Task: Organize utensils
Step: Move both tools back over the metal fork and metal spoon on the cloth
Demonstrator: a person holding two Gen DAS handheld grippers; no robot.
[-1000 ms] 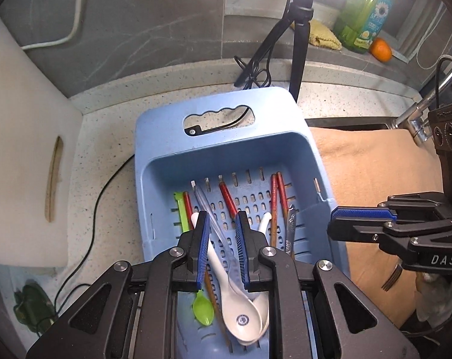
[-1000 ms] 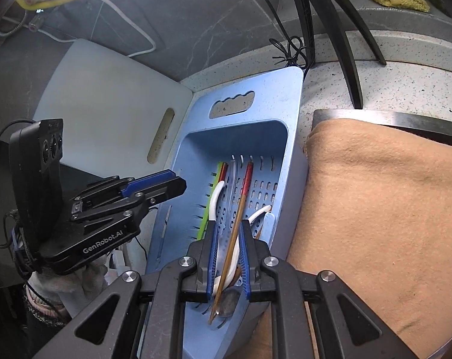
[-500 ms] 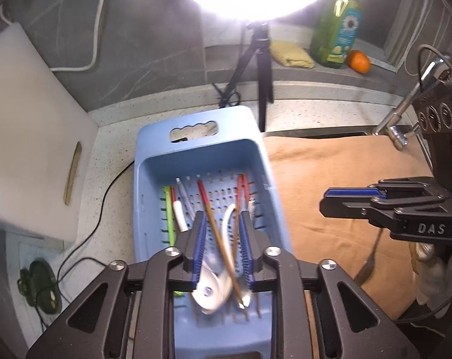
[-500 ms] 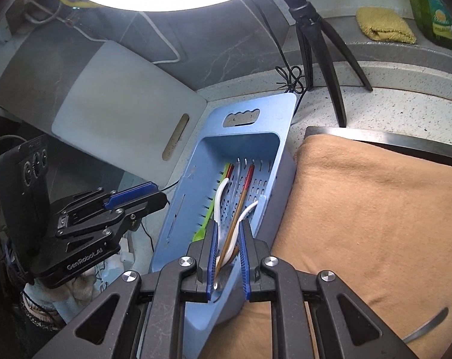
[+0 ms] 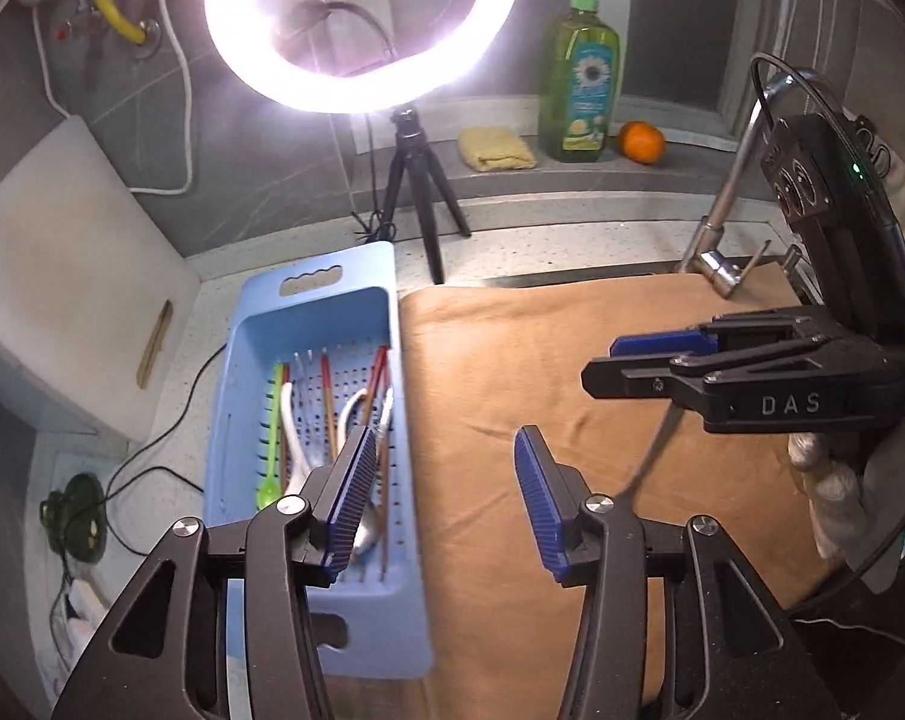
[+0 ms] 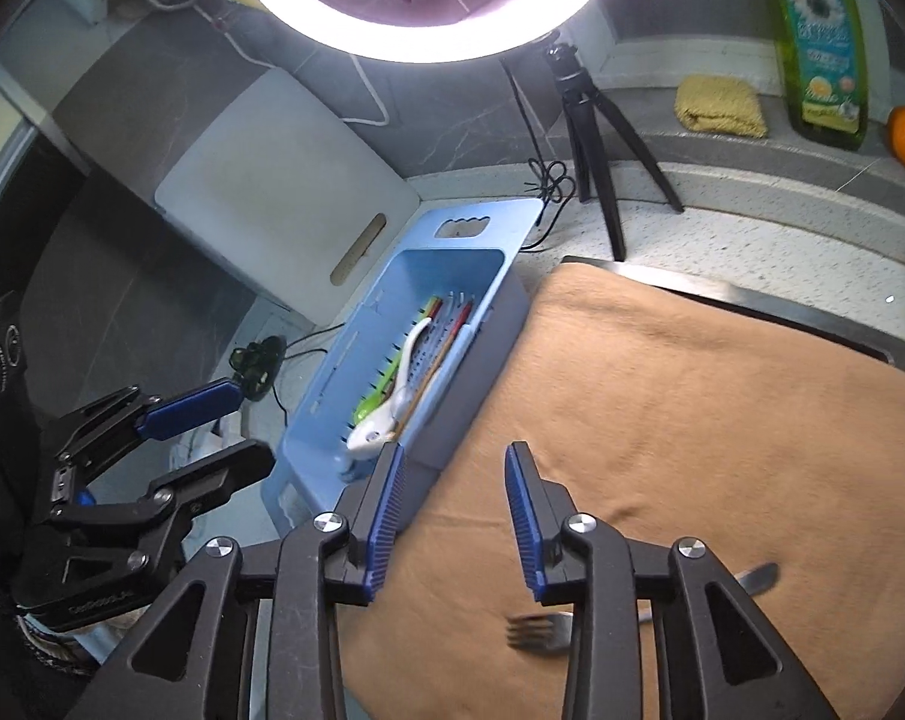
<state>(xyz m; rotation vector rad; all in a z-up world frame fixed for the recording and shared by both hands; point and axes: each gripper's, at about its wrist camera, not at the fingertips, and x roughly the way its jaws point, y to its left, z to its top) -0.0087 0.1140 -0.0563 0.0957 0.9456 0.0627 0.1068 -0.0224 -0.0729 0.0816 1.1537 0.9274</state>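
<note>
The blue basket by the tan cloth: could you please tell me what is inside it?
Inside the blue basket lie a green spoon, a white spoon and red-tipped chopsticks. The left gripper's jaws cover the near ends, so any other pieces there cannot be seen.

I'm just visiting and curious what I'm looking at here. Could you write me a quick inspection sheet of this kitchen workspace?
Surface: speckled counter; tan cloth spread beside the basket.
Job's things: blue basket holds chopsticks, white spoon and green spoon; a fork lies on the cloth.
Clutter: soap bottle, orange, yellow sponge, white cutting board.
Grippers: left gripper and right gripper both opening, nothing between the jaws.
Cables: black cable on the counter left of the basket.
Surroundings: ring light on a tripod; faucet.
</note>
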